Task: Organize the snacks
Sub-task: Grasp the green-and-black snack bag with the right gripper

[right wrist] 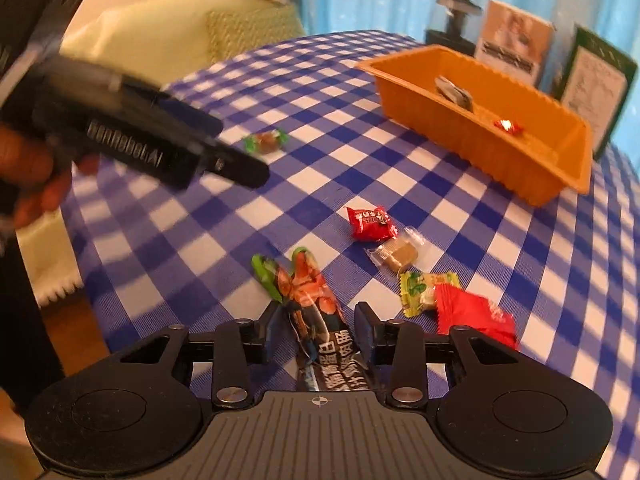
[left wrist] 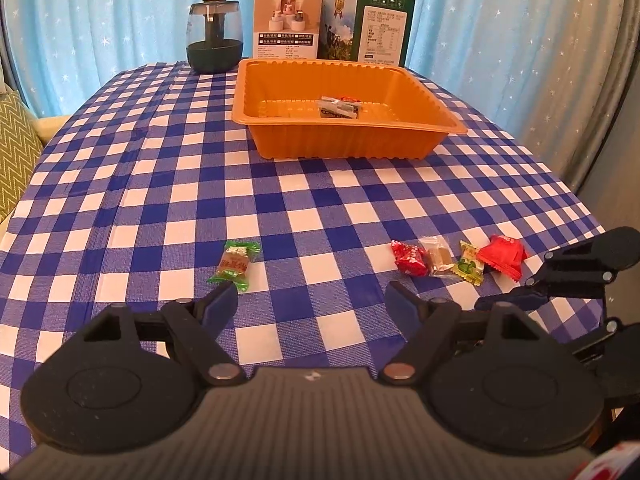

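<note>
The orange tray (left wrist: 344,136) sits toward the far side of the bench (left wrist: 140,200), which is covered in a blue-and-white check cloth, and it already holds a couple of wrapped snacks (left wrist: 339,106). Nearer than the tray and off to its left lies a green-wrapped candy (left wrist: 234,265), on its own, with the left hand-held gripper (left wrist: 308,300) just short of it, fingers spread wide apart and nothing between them. Nearer than the tray and to its right runs a short row of sweets: a red candy (left wrist: 409,258), a clear-wrapped brown piece (left wrist: 438,256) touching it, a yellow-green candy (left wrist: 471,267), then a larger red packet (left wrist: 504,255). The right hand-held gripper (right wrist: 316,320) hangs just beside that row, its fingers partly apart around a long printed snack packet (right wrist: 310,304); I cannot tell whether they actually pinch it. Behind the tray stand a dark glass jar (left wrist: 215,36), a white box (left wrist: 288,22) and a green box (left wrist: 370,24).
</note>
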Demonstrator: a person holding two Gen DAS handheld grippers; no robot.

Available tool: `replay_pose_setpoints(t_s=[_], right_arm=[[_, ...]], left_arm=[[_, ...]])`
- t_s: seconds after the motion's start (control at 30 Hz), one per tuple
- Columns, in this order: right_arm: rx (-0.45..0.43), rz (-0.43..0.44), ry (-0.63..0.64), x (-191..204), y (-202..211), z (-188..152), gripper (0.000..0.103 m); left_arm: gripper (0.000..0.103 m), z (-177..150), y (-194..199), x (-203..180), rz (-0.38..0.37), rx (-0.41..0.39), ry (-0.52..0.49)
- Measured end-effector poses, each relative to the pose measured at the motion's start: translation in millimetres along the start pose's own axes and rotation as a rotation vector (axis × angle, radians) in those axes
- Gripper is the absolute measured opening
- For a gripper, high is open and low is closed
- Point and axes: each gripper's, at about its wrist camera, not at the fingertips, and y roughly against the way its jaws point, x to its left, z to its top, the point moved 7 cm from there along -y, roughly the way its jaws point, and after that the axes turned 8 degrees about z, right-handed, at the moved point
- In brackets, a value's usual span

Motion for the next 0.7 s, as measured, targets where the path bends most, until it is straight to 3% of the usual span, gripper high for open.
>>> replay_pose_setpoints(t_s=[0.1, 0.33, 0.7], right_arm=[[-0.006, -0.009, 0.081, 4.5, -1.2, -1.7, 0.039], [-0.005, 0.032, -0.060, 0.7, -4.7, 3.5, 0.029], [-0.188, -0.008, -0.178, -12.0, 25.4, 30.2, 0.029]], left_arm=[[0.079, -2.2, -2.2, 1.9, 0.006, 0.009, 0.002], [0.079, -2.8, -4.5, 2.4, 0.013, 0.009, 0.002], [0.077, 2.0, -14.4, 18.2, 0.084, -0.009, 0.007]])
